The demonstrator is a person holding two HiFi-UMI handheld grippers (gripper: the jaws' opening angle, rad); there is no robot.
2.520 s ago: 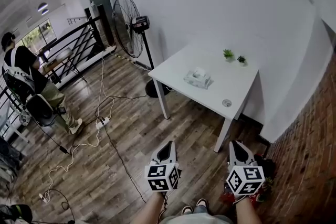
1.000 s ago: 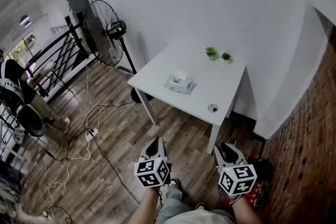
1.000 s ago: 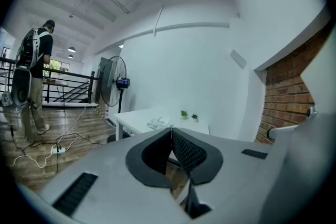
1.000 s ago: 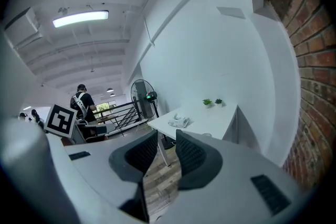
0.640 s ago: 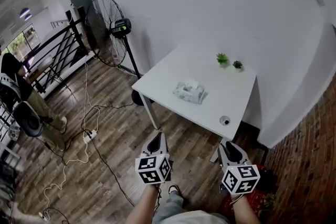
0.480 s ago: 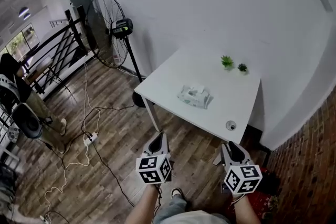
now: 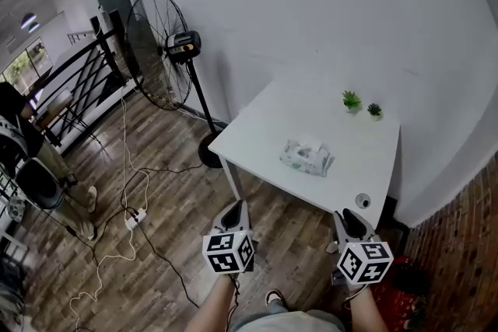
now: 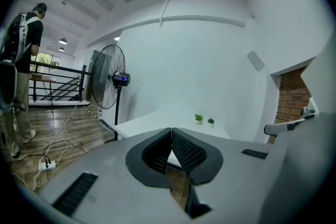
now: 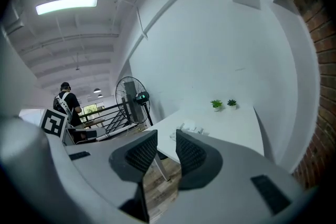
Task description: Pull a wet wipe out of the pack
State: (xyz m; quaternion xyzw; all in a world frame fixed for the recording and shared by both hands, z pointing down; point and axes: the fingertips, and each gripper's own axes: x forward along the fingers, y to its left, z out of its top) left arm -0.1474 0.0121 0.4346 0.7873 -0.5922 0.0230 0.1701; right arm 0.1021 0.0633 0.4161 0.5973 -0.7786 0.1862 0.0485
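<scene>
Your left hand-held gripper has its jaw tips pressed together with nothing between them, and your right hand-held gripper shows a narrow gap, also empty. Both hang over the wooden floor, just short of the white counter and well apart from the wet wipe pack, which lies flat near the counter's middle. The print on the pack is too small to read, and the small round thing by the counter's near corner is hard to identify. In the left gripper view your own jaws cover most of the counter, leaving only the two small potted plants showing. The person by the railing is cut off at the frame edge. Compared with half a second ago, the counter and pack sit lower and closer in the head view.
</scene>
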